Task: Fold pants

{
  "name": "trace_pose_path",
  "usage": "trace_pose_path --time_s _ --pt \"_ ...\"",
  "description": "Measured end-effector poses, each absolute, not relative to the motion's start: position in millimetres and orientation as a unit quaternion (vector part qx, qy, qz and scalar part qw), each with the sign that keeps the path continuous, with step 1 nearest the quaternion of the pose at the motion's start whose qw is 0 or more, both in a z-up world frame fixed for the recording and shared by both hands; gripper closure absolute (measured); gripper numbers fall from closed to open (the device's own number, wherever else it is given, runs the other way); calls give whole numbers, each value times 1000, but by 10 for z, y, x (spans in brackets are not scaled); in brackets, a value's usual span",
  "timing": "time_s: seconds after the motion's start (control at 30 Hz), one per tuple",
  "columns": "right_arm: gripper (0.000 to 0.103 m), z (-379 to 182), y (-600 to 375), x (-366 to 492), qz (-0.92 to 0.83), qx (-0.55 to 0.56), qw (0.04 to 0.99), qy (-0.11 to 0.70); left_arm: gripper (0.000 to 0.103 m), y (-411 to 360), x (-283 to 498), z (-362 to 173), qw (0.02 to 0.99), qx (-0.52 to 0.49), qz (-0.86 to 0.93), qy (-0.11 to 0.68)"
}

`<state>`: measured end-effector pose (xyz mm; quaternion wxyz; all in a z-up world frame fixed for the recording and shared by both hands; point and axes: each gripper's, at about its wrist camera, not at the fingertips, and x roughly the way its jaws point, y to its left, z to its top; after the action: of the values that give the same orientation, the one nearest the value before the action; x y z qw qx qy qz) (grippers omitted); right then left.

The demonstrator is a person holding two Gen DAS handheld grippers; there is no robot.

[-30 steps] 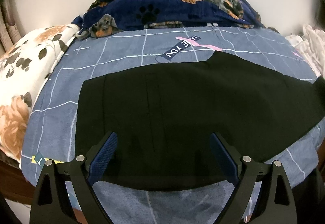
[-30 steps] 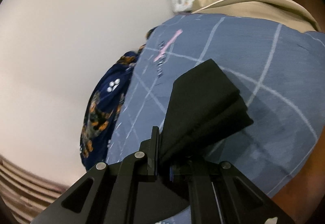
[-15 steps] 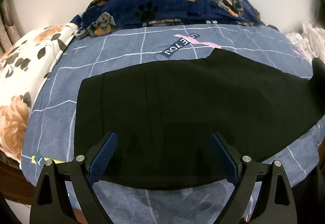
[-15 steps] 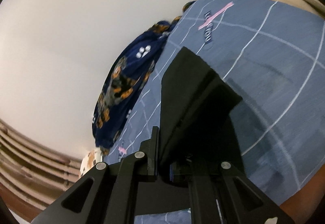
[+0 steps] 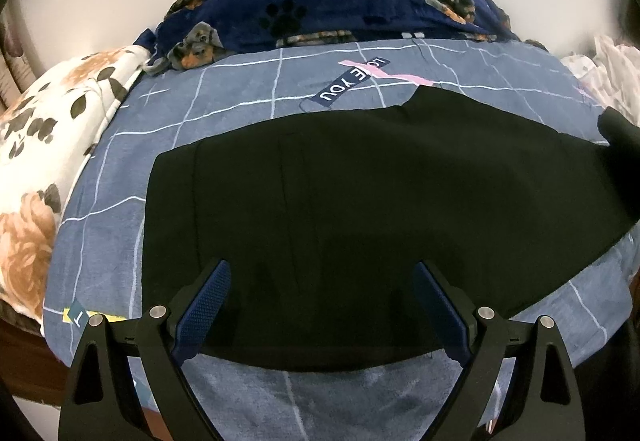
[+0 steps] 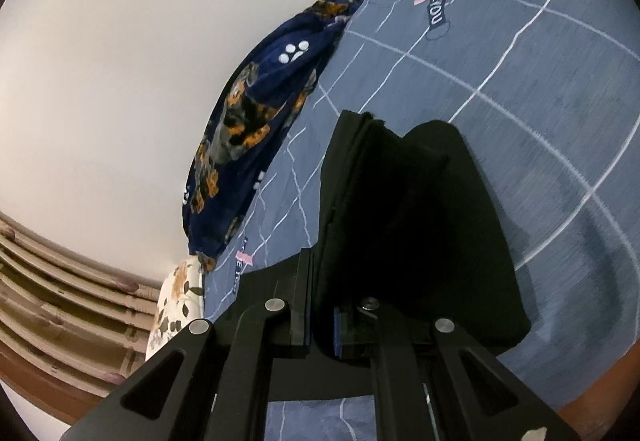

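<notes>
Black pants [image 5: 360, 201] lie spread flat across the blue checked bedsheet [image 5: 240, 89] in the left wrist view. My left gripper [image 5: 322, 305] hovers open over their near edge, its blue pads wide apart and nothing between them. At the far right of that view a lifted end of the pants [image 5: 618, 129] rises off the sheet. In the right wrist view my right gripper [image 6: 322, 325] is shut on that end of the black pants [image 6: 408, 225], which stands up and folds over above the fingers.
A dark blue dog-print blanket [image 5: 340, 1] is bunched at the far side against the white wall. A floral pillow [image 5: 44, 145] lies at the left. Pale clothes [image 5: 608, 65] sit at the right. The bed's wooden edge [image 5: 24, 361] shows at the lower left.
My right gripper has carried the pants end sideways over the bed and rolled; the lifted cloth now shows at the right edge of the left wrist view. My left gripper stayed put.
</notes>
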<state>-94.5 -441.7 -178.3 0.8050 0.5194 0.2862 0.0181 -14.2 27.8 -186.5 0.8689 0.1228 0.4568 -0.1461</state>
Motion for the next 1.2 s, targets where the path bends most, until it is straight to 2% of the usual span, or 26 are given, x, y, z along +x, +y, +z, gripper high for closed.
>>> trace_pose_path --time_s 1.2 --pt "95 -1934 -3942 -634 71 515 788 331 11 220 -149 -1877 865 142 -152 457"
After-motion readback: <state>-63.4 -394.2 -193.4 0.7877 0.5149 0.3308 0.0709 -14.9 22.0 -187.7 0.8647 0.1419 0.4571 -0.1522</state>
